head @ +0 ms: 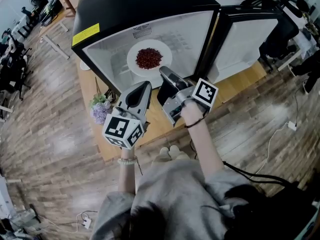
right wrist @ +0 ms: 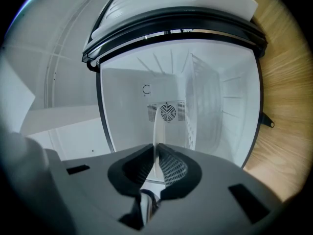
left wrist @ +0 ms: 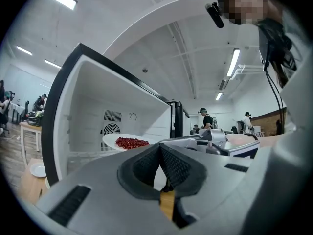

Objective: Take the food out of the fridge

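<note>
A white plate [head: 136, 64] of red food [head: 149, 57] hangs in front of the open black mini fridge [head: 125, 9]. My right gripper [head: 162, 70] is shut on the plate's near rim. In the right gripper view the plate [right wrist: 156, 126] shows edge-on as a thin white strip pinched between the pads, with the fridge's white inside behind it. My left gripper [head: 146, 85] sits just left of and below the plate, shut and holding nothing. In the left gripper view its pads [left wrist: 160, 148] meet, and the plate [left wrist: 110, 140] with the red food [left wrist: 129, 142] floats beyond them at the fridge opening.
The fridge stands on a wooden table [head: 240, 84], its door [head: 245, 39] swung open to the right. A bunch of pale purple flowers [head: 100, 106] lies at the table's left edge. Wooden floor surrounds the table, with people and desks at the far left.
</note>
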`<state>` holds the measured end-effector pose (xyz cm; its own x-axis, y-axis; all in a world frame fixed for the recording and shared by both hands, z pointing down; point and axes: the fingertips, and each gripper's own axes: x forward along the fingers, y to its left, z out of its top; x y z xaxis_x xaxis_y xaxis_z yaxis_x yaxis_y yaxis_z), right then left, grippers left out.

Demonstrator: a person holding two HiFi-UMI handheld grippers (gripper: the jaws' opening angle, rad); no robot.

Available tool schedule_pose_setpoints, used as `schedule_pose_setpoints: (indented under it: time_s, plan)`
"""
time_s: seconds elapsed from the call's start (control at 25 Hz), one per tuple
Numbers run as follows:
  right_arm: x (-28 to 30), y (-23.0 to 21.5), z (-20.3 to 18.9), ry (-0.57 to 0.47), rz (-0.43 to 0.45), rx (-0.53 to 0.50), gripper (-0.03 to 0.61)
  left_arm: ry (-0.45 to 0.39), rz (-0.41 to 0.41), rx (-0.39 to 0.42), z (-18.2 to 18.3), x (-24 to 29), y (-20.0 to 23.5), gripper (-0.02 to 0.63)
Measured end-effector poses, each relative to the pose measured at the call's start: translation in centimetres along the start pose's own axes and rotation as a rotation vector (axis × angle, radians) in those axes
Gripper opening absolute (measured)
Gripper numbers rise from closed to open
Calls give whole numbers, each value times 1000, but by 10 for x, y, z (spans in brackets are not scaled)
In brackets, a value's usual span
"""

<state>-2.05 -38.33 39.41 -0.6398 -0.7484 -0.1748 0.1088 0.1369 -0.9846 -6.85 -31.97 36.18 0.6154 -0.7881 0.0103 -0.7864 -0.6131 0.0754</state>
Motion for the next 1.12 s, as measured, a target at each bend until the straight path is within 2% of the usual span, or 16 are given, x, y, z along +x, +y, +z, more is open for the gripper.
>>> schedule_pose_setpoints:
  time_s: [0.6,1.12]
  plan:
    - [-27,20,-10,25,37,1,35,-10,-46,26,6,-16,-24,8]
    - [-35,19,-12,14,39,6,35,-25,-35,32,11,-21,-26,8]
